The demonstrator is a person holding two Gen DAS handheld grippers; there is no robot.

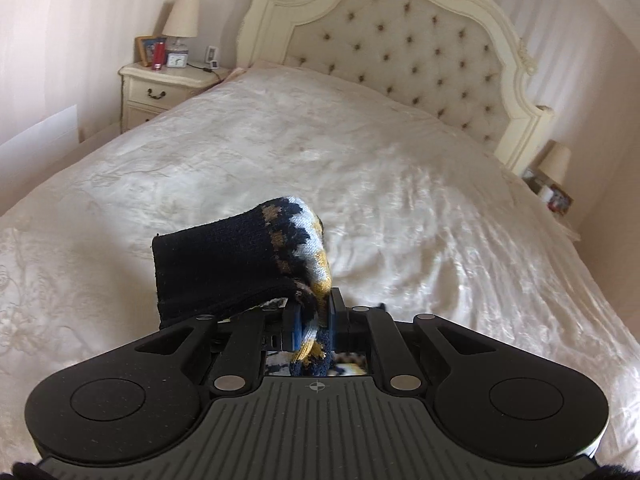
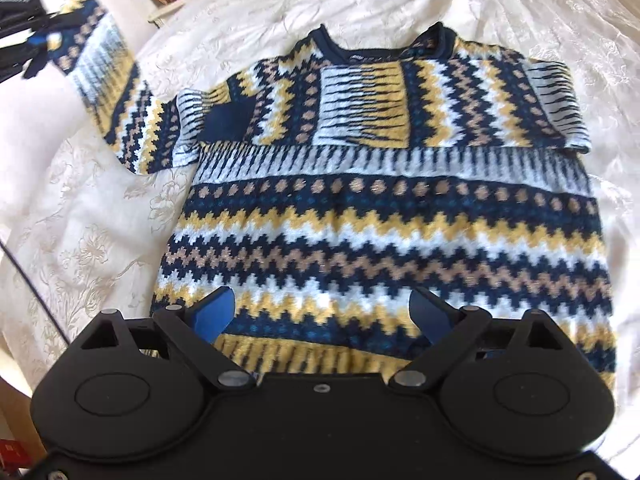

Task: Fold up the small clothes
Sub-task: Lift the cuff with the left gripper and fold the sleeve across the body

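Note:
A knitted sweater (image 2: 380, 216) in navy, yellow, white and tan zigzags lies flat on the cream bed, neck toward the far side. Its right sleeve is folded across the chest. Its left sleeve (image 2: 108, 76) is lifted off the bed toward the upper left. My left gripper (image 1: 312, 320) is shut on that sleeve near its navy cuff (image 1: 216, 264), which flops over above the fingers; the same gripper shows at the far left edge (image 2: 40, 48) of the right wrist view. Over the sweater's lower hem, my right gripper (image 2: 322, 316) stands open, its blue pads wide apart and nothing between them.
The cream bedspread (image 1: 360, 160) stretches to a tufted headboard (image 1: 400, 52). A bedside table (image 1: 160, 88) with a lamp and small items stands at the far left, and a second lamp (image 1: 556, 164) at the right. A dark cable (image 2: 32, 292) crosses the bed's left side.

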